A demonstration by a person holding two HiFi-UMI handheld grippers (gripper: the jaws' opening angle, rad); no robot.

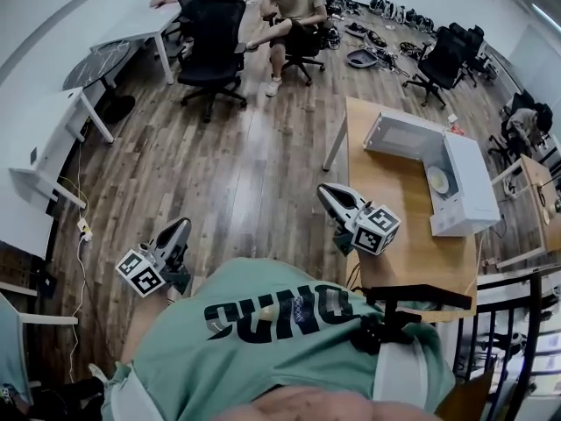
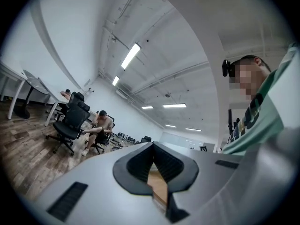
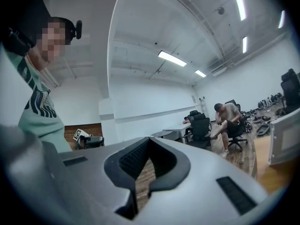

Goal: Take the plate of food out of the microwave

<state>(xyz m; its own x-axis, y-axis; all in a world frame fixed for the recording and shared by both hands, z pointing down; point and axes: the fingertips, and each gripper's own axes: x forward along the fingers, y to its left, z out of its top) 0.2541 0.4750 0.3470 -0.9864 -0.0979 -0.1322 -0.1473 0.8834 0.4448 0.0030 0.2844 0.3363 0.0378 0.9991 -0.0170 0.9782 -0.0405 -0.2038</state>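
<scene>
A white microwave (image 1: 469,169) stands on a wooden table (image 1: 394,253) at the right of the head view, its door (image 1: 403,134) swung open toward the room. Inside it lies a pale plate of food (image 1: 437,180). My right gripper (image 1: 327,191) hangs over the table's left edge, well short of the microwave, jaws together and empty (image 3: 149,139). My left gripper (image 1: 181,226) is over the floor further left, also shut on nothing (image 2: 152,145). The microwave door (image 3: 284,136) shows at the right edge of the right gripper view.
A person sits on an office chair (image 1: 294,16) at the far side of the room. Black chairs (image 1: 213,46) and white desks (image 1: 53,130) stand at the left. A black railing (image 1: 491,323) runs at the lower right, behind the table.
</scene>
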